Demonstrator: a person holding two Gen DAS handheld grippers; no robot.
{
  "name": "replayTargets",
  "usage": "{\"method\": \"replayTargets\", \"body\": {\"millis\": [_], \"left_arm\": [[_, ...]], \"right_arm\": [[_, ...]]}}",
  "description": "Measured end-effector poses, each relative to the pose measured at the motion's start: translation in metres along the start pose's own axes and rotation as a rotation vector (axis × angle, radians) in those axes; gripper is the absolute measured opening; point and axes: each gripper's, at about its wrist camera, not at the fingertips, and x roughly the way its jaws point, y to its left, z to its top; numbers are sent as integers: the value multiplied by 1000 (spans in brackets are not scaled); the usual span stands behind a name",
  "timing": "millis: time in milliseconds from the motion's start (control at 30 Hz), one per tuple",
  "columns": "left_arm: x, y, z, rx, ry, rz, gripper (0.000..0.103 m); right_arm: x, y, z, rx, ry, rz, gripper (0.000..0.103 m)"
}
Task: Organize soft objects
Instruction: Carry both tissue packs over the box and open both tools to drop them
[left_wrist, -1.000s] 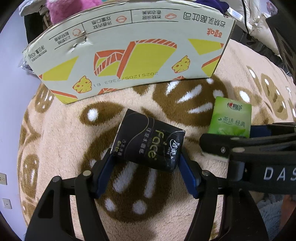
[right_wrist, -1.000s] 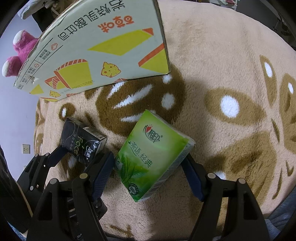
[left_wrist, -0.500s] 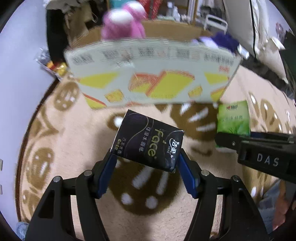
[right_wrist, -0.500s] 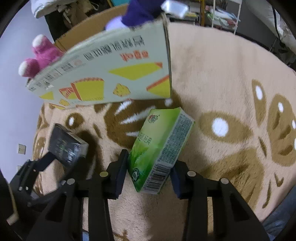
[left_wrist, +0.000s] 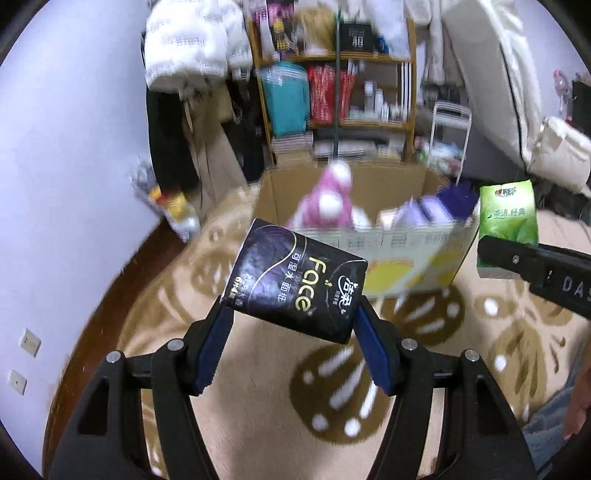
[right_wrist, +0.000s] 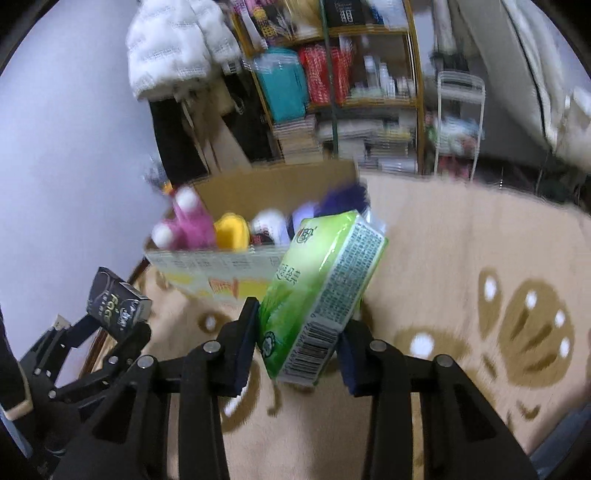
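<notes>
My left gripper (left_wrist: 293, 314) is shut on a black tissue pack (left_wrist: 295, 286) and holds it in the air above the rug. My right gripper (right_wrist: 299, 332) is shut on a green tissue pack (right_wrist: 321, 291), also lifted. The green pack also shows in the left wrist view (left_wrist: 508, 218), and the black pack in the right wrist view (right_wrist: 118, 306). Ahead stands an open cardboard box (left_wrist: 406, 254) holding a pink plush (left_wrist: 328, 203), a purple plush (left_wrist: 456, 195) and a yellow soft toy (right_wrist: 231, 232).
A beige rug with brown patterns (right_wrist: 480, 258) covers the floor. Behind the box stand a cluttered shelf (left_wrist: 340, 88), hanging clothes (left_wrist: 184, 48) and a white folding chair (right_wrist: 458, 122). A wall (left_wrist: 74, 166) is at the left.
Both grippers have lifted their tissue packs off the rug and tilted up. The box's open top and the room behind it have come into view.
</notes>
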Motion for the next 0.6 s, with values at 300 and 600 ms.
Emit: {"method": "replayTargets", "body": {"millis": [300,600], "left_arm": [[-30,8,42,31,-180,-17,65],[-16,14,81,50,-234,-10,65]], "right_arm": [[-18,25,30,-68,-162,34,41],[-10,40,71,-157,-212,28,41]]}}
